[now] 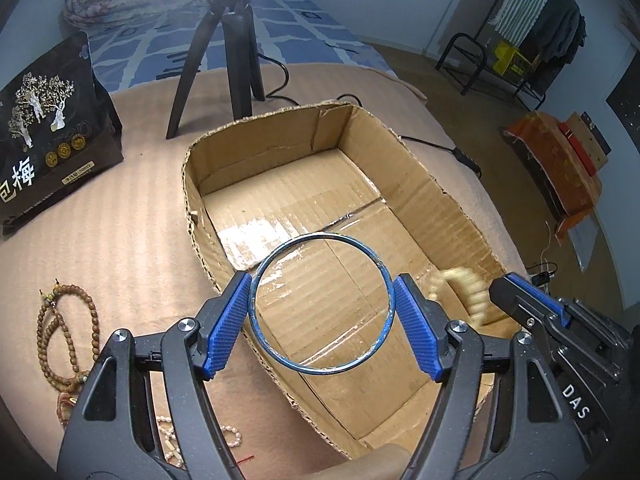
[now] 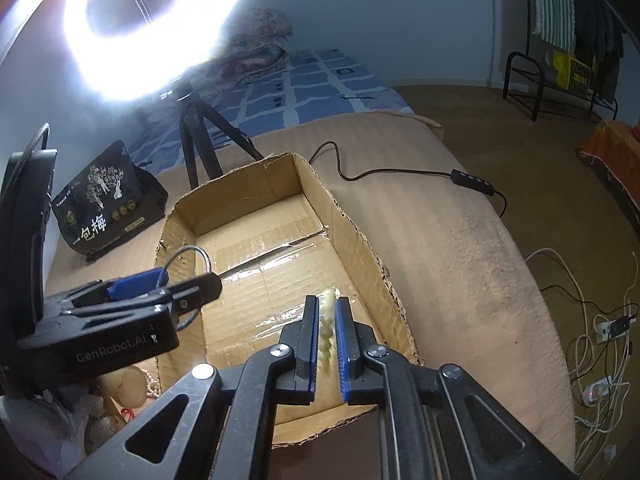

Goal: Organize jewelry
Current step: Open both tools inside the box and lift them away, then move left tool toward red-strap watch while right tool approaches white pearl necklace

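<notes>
My left gripper is shut on a thin blue metal bangle, holding it flat above the open cardboard box. It also shows in the right wrist view with the bangle over the box. My right gripper is shut on a cream beaded bracelet above the box's near right part. In the left wrist view the right gripper holds the blurred bracelet. Brown bead strands and pale pearls lie on the blanket left of the box.
A black tripod with a ring light stands behind the box. A dark snack bag stands at the far left. A cable with switch runs right of the box. The bed edge drops off to the right.
</notes>
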